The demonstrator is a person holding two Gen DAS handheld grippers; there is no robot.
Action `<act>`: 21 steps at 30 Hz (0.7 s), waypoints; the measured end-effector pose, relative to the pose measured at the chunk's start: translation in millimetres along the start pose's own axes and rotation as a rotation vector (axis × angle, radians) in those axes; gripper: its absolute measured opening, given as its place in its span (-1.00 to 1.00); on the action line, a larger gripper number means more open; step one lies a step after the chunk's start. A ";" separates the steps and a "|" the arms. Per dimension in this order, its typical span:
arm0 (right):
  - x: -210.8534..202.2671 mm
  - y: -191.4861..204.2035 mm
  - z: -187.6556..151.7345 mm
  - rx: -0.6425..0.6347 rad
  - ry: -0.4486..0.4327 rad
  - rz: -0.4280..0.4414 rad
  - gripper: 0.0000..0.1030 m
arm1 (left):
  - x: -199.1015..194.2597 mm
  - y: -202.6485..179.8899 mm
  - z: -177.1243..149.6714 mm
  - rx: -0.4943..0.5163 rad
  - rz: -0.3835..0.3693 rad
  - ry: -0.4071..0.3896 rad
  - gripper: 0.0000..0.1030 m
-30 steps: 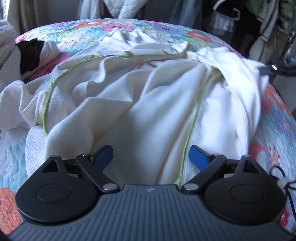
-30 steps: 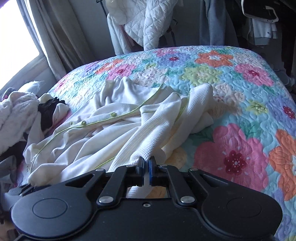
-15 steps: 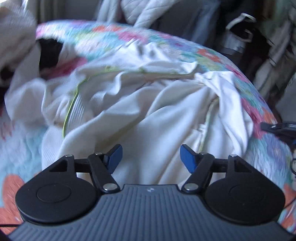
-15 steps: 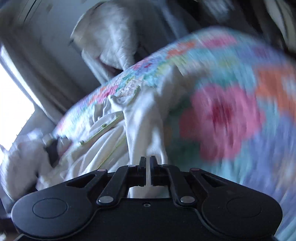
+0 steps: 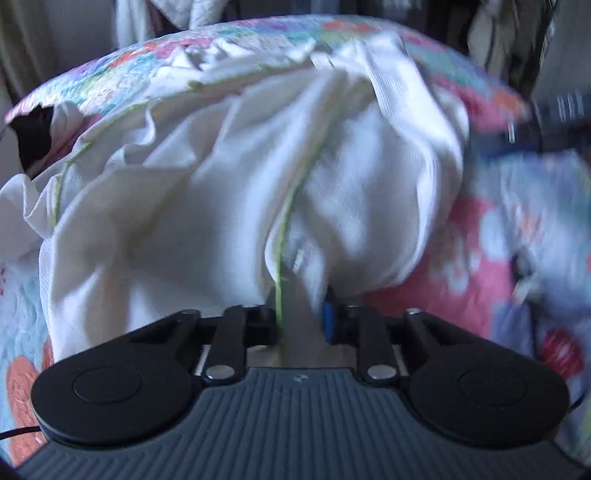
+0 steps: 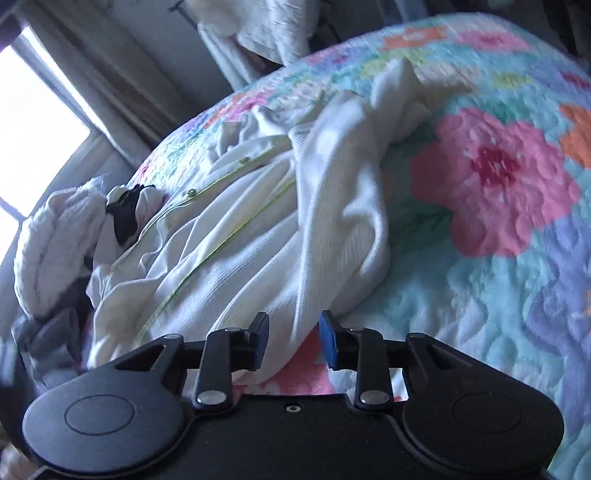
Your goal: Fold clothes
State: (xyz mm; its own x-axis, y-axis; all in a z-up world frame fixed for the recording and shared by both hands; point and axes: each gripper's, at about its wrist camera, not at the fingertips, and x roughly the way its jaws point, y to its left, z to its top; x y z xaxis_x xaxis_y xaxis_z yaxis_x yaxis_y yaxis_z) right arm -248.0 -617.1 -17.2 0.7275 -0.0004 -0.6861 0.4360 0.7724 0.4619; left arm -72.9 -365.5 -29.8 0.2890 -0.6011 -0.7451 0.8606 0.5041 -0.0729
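Note:
A white ribbed garment with thin green trim (image 5: pixel 221 206) lies crumpled on the flowered quilt (image 5: pixel 461 295). My left gripper (image 5: pixel 300 319) has its fingers drawn in on a bunched fold at the garment's near edge, and the green trim line runs down between them. In the right wrist view the same garment (image 6: pixel 258 240) spreads left of centre. Its long sleeve reaches down to my right gripper (image 6: pixel 292 336), which is open. The sleeve end lies loose between and under the blue pads (image 6: pixel 327 338).
A black piece of clothing (image 6: pixel 125 210) and a fluffy white heap (image 6: pixel 55 240) sit at the quilt's left side, near a bright window (image 6: pixel 29 122). Jackets hang behind the bed (image 6: pixel 273 26). The quilt (image 6: pixel 498 177) is bare to the right of the garment.
My left gripper went from wide open to closed on the garment's near fold. My right gripper, shut on the sleeve before, has opened and let it go. Both views swung.

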 end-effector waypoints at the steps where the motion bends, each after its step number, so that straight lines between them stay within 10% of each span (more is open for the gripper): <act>1: 1.1 3.0 -0.3 -0.023 0.004 -0.006 -0.31 | -8.0 8.5 10.7 -0.012 -0.005 -0.046 -0.72; 12: 24.9 -7.1 2.8 0.041 0.090 0.017 -0.04 | 4.6 148.0 36.3 -0.586 -0.113 -0.150 -0.72; 21: 76.1 -17.3 9.1 0.075 -0.029 0.006 0.08 | 12.2 139.2 9.4 -0.599 -0.152 -0.119 -0.71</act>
State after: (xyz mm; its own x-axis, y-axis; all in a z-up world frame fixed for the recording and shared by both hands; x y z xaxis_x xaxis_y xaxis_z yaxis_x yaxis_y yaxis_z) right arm -195.4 -636.3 -72.2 0.7446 -0.0153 -0.6674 0.4694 0.7229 0.5071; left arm 54.3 -308.5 -42.8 0.2564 -0.7411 -0.6206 0.5215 0.6466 -0.5567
